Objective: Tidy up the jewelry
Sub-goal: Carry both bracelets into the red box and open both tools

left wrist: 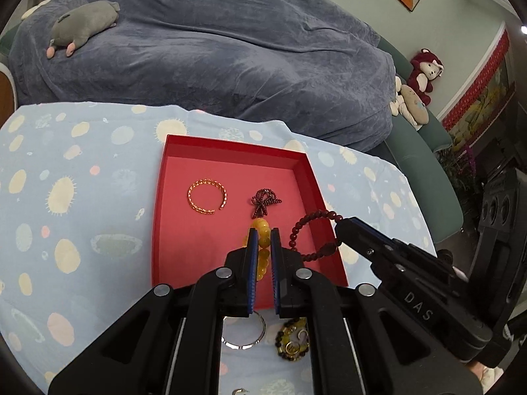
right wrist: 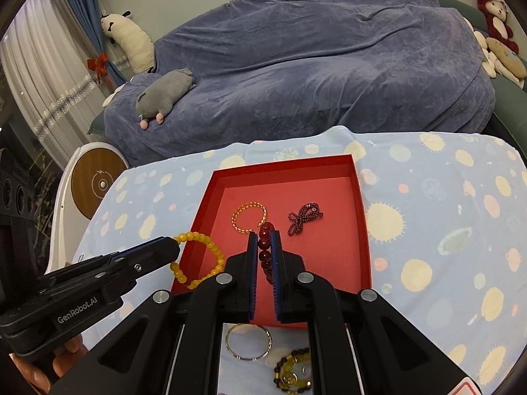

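Yellow bracelet clamped in left claw; over red box.

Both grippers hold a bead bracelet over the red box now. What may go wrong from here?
1. The left gripper pinches the yellow bead bracelet near the red cardboard box's near-left wall; released here, it may fall outside.
2. The right gripper holds the dark red bead bracelet; dropped carelessly, it may tangle with the small dark beaded bow.
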`<state>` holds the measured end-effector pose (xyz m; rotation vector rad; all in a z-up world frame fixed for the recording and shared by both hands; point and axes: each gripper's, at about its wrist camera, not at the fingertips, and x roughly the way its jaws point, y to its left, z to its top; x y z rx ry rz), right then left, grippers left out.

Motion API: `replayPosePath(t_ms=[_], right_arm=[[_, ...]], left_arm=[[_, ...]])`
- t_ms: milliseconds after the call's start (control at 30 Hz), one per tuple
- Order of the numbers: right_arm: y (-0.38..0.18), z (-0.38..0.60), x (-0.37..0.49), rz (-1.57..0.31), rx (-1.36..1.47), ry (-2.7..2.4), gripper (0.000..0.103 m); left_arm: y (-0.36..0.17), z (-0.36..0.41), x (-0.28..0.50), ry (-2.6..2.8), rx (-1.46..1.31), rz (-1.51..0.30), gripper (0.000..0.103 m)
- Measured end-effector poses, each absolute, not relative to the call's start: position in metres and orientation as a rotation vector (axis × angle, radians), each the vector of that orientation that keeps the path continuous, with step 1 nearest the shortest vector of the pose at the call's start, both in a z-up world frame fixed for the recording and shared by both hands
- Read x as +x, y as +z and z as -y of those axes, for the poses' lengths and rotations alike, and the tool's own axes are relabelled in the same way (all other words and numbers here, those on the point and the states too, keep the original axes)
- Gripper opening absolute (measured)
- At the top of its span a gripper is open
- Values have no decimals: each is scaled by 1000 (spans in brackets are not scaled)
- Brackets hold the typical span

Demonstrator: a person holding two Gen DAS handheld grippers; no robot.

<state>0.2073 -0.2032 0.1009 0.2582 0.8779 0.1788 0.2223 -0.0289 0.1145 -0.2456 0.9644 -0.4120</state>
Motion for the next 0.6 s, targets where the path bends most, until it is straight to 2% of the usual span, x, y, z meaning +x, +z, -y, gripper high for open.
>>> replayPosePath(t_ms=[300, 533, 567, 600], right_arm=[[16, 215, 246, -1044, 267, 110, 8], [1, 218, 257, -1059, 213, 67, 9], [3, 214, 256, -1049, 190, 59, 11], [7, 213, 255, -1037, 171, 48, 20]], left_arm=[[31, 34, 275, -330, -181, -1105, 7], [14, 32, 279, -261, -64, -1072, 8], [17, 30, 277, -244, -68, -1043, 12], [20, 27, 275, -235, -76, -1017, 24]])
